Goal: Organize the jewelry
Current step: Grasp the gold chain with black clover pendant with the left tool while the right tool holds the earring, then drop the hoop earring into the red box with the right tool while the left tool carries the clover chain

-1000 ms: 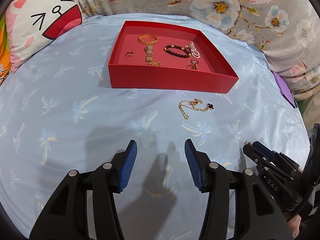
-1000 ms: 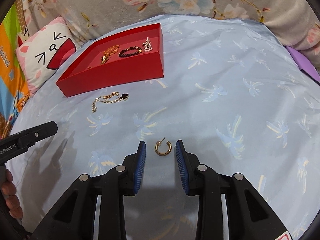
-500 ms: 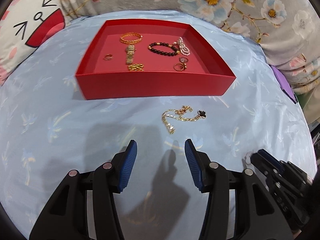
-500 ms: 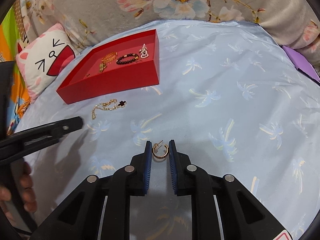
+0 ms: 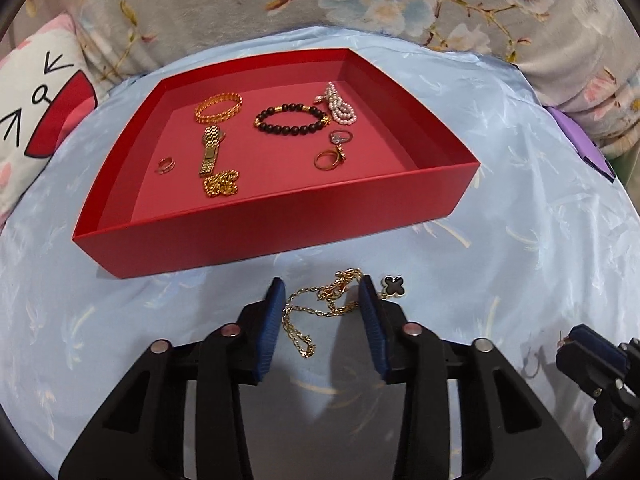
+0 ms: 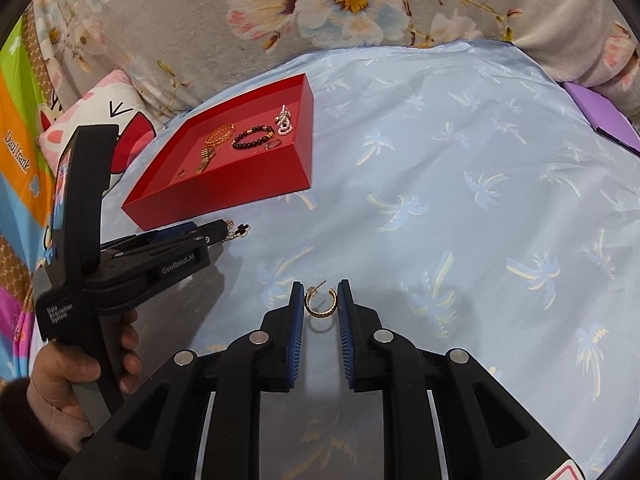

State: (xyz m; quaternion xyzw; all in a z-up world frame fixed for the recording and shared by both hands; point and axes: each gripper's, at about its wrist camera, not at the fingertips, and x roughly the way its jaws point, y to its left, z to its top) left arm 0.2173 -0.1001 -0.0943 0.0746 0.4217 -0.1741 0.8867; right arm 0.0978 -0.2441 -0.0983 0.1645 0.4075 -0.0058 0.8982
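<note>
Left gripper (image 5: 322,286) sits low over the chain (image 5: 320,308), pads either side of it, jaws just been closing, not yet clamped as far as I can see; gold links lie on the sheet (image 5: 520,200) between the pads. Clover charm (image 5: 394,286) lies just outside the right pad. Right gripper (image 6: 320,304) is clenched on the hoop (image 6: 320,304), both pads touching its sides; I read the hoop as gripped, post sticking up toward the left pad.

My left view shows the tray (image 5: 280,224) interior fully: gold bangle (image 5: 219,107), watch (image 5: 210,152), small ring (image 5: 165,165) at left, loose gold chain pile (image 5: 222,186), dark bead bracelet (image 5: 292,120), pearls (image 5: 340,106), two rings (image 5: 334,152) at right. It catches only the right gripper's tip at the lower right edge, with a bit of the hoop's post visible there.

My right view shows the tray (image 6: 224,196) at an angle, near wall hiding part of the floor; fewer pieces readable. It alone shows the left gripper (image 6: 218,232) from the side, tips down by the charm (image 6: 242,230), and the hand (image 6: 80,368) on its grip. Pillow (image 6: 100,120) and floral blanket (image 6: 200,20) lie behind the tray, purple item (image 6: 600,116) at far right.
</note>
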